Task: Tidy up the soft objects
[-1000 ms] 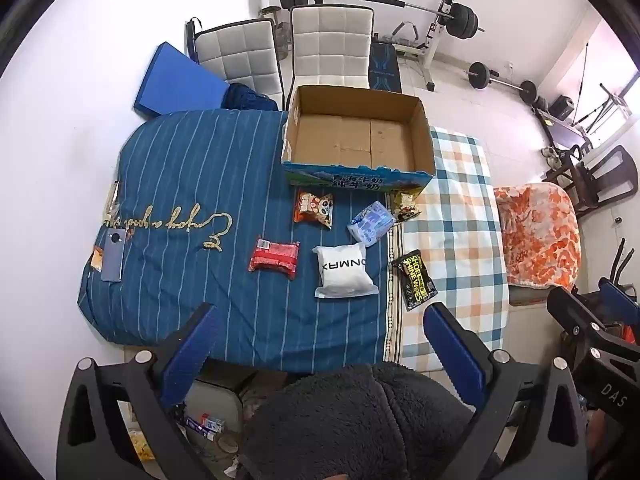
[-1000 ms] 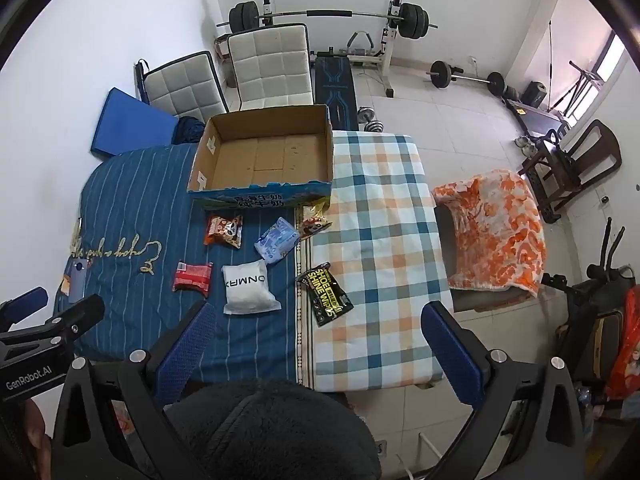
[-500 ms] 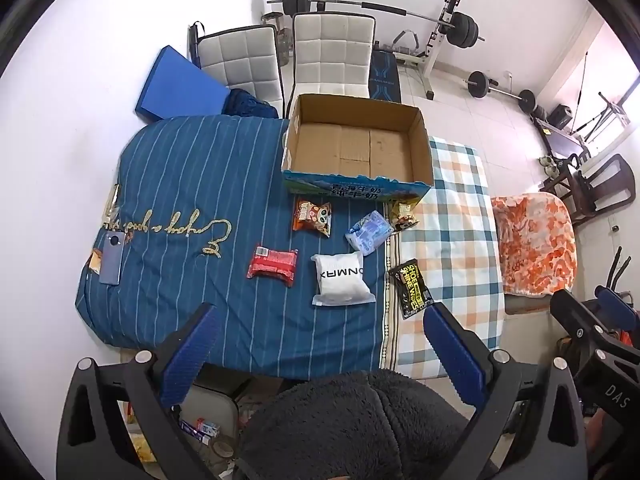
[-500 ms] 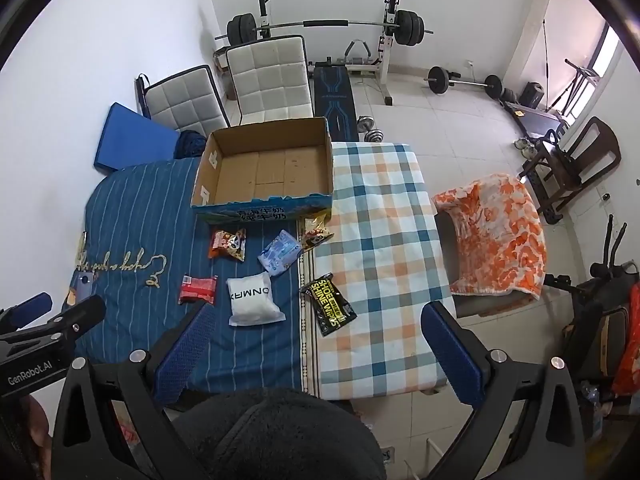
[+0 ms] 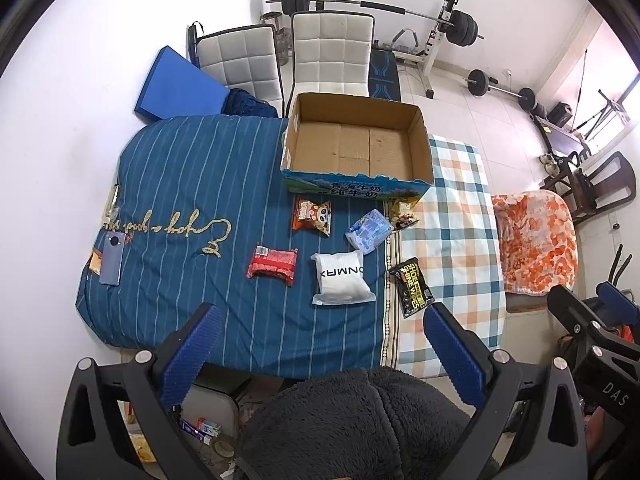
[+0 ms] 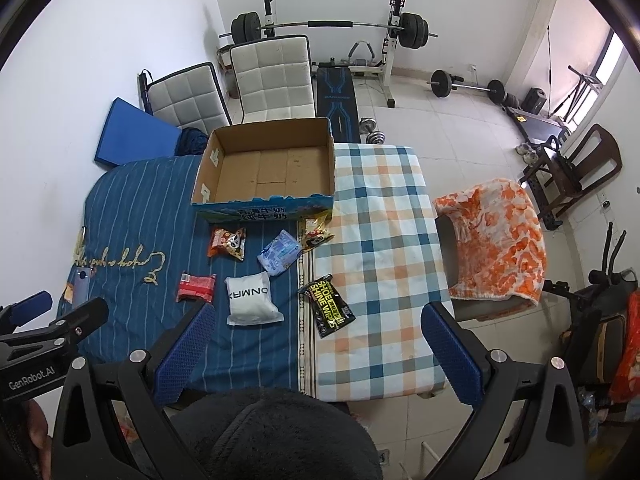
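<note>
Both claws are spread wide and grasp nothing: the left claw [image 5: 318,344] and the right claw [image 6: 318,344] hover high at the bottom of each frame, well apart from the soft packets. The white packet [image 5: 340,278] lies at the centre of the left view, straight ahead of the left claw, which I judge the nearer one, with its long axis pointing up the frame toward the empty cardboard box [image 5: 356,148]. Around it on the striped desk cloth [image 5: 180,184] lie the red packet [image 5: 273,263], the pale blue packet [image 5: 369,231] and the black wipes packet [image 5: 412,286].
</note>
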Action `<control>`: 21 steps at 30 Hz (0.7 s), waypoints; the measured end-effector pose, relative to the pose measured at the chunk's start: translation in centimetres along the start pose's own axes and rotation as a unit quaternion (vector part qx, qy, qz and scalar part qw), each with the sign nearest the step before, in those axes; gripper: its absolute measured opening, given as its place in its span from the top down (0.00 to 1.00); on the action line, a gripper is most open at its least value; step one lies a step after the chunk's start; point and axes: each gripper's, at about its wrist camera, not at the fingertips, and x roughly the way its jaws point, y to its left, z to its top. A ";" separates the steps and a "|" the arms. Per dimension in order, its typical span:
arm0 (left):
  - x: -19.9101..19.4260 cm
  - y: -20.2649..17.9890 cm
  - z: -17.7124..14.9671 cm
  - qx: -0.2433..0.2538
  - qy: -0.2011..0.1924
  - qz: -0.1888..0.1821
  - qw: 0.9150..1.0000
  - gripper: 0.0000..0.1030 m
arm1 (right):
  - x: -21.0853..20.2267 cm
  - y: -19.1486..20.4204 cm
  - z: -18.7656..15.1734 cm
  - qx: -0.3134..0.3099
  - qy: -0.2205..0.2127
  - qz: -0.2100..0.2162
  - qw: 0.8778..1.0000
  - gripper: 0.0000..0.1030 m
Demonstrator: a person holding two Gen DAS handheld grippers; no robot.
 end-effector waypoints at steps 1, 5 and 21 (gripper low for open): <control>0.0 -0.1 0.0 0.000 0.000 0.001 1.000 0.00 | 0.0 0.0 0.0 0.000 0.000 0.000 1.000 0.00; -0.2 -0.1 0.2 0.009 -0.003 0.008 1.000 0.00 | 0.0 -0.1 -0.1 -0.002 -0.003 -0.003 1.000 0.00; -0.2 -0.4 0.6 0.013 -0.007 0.017 1.000 0.00 | 0.1 -0.3 0.3 -0.004 -0.010 -0.013 1.000 0.00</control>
